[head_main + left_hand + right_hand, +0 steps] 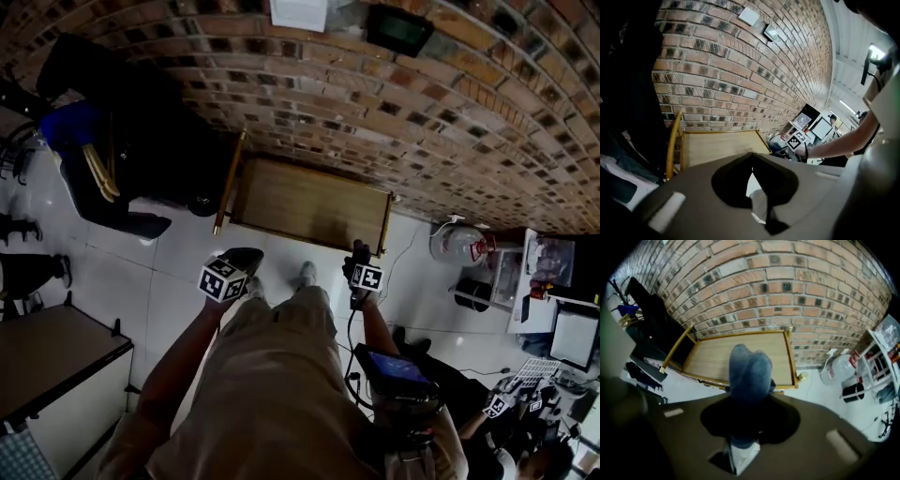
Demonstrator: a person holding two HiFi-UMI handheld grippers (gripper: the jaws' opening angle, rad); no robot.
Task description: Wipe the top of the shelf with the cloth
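Note:
The shelf [309,202] is a low wooden cart with a bare, pale top, standing against the brick wall just ahead of my feet; it also shows in both gripper views [719,145] [740,355]. My right gripper [359,251] hangs above the floor in front of the shelf's near right corner, shut on a blue cloth [749,373] that sticks up bunched between the jaws [747,380]. My left gripper [246,257] is held short of the shelf's near left side. Its jaws [751,157] meet at the tips with nothing between them.
A brick wall [394,103] backs the shelf. Dark clothing and a blue item [75,127] hang at the left. A water jug [457,242] and a white rack [534,277] stand at the right, a cabinet [56,366] at lower left. Another person [506,441] crouches lower right.

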